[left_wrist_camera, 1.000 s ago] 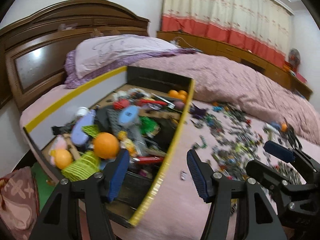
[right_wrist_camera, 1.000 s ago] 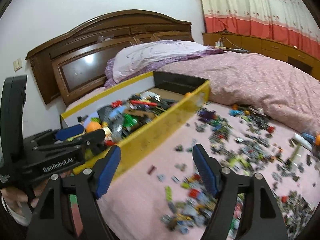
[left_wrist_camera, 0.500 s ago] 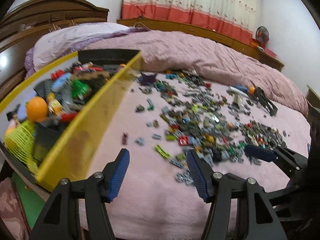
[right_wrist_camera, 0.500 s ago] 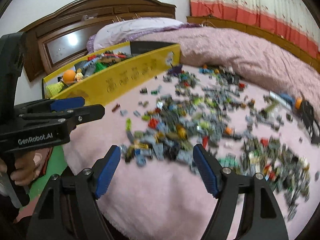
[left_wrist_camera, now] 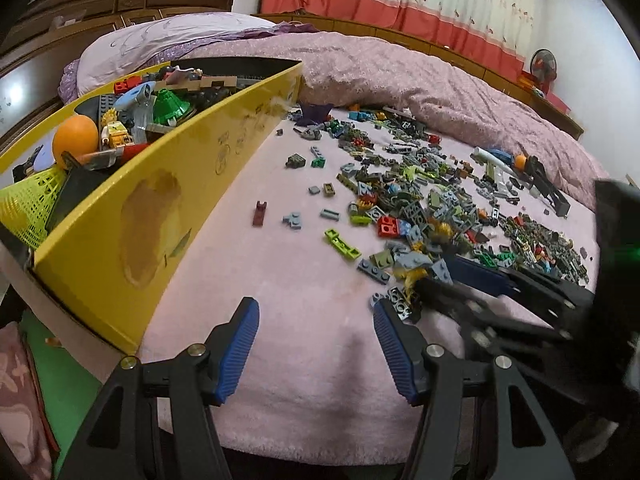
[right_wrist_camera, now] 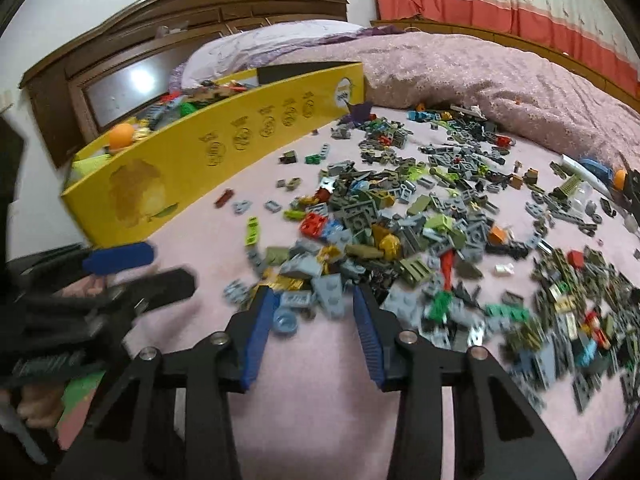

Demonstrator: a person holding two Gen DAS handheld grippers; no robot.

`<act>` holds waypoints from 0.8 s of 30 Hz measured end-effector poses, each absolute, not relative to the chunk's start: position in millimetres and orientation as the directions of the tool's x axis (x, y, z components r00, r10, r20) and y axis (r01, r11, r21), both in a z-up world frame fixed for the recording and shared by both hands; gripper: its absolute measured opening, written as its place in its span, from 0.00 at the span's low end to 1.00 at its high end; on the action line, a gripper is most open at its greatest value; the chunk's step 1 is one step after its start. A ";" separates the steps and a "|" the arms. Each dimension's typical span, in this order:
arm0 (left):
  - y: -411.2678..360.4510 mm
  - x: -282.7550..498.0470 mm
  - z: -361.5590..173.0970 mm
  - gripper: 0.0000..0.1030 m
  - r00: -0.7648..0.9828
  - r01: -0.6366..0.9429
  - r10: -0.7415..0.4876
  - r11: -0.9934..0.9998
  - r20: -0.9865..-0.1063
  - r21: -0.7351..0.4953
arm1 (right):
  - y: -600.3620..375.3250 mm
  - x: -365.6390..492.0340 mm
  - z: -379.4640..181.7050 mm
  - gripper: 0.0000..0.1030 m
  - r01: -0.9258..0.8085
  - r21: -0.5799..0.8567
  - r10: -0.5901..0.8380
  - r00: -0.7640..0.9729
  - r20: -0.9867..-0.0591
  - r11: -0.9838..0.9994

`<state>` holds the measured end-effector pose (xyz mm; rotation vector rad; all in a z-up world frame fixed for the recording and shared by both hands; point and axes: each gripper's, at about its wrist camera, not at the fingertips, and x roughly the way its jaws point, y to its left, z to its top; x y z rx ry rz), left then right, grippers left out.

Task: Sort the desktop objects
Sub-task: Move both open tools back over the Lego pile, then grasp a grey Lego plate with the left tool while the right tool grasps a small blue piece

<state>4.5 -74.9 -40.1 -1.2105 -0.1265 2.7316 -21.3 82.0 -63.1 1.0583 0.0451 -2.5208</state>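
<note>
A big scatter of small building bricks (left_wrist_camera: 420,200) lies on the pink bedspread (left_wrist_camera: 304,280); it also fills the right wrist view (right_wrist_camera: 400,216). A yellow box (left_wrist_camera: 168,200) full of toys stands at the left, also seen in the right wrist view (right_wrist_camera: 224,148). My left gripper (left_wrist_camera: 316,312) is open and empty above bare bedspread, near the pile's near edge. My right gripper (right_wrist_camera: 314,300) is open, its fingers straddling grey bricks (right_wrist_camera: 320,284) at the pile's near edge. It shows in the left wrist view (left_wrist_camera: 480,280) at the right.
An orange ball (left_wrist_camera: 76,136) and a yellow mesh basket (left_wrist_camera: 28,200) sit in the box. A pillow (left_wrist_camera: 168,36) and wooden headboard (right_wrist_camera: 160,28) are behind it. A rumpled quilt (left_wrist_camera: 440,80) bounds the far side. The bed's edge runs just below both grippers.
Both grippers swung from the box toward the brick pile and came lower. The right gripper's jaws have narrowed and now straddle bricks at the pile's edge.
</note>
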 end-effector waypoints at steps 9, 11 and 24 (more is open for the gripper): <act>-67.8 8.1 -43.7 0.59 -0.656 -0.143 0.204 -0.979 -0.726 -0.146 | 97.5 -18.3 -69.2 0.24 0.332 0.019 -0.250 -0.669 -0.700 -0.943; -63.3 7.4 -45.0 0.59 -0.654 -0.154 0.211 -0.977 -0.727 -0.145 | 108.9 -15.2 -68.7 0.24 0.306 0.020 -0.232 -0.674 -0.702 -0.952; 7.0 -32.3 -43.9 0.55 -0.725 -0.279 0.213 -0.960 -0.655 -0.004 | 151.1 6.4 -55.9 0.25 0.220 0.102 -0.229 -0.695 -0.681 -0.970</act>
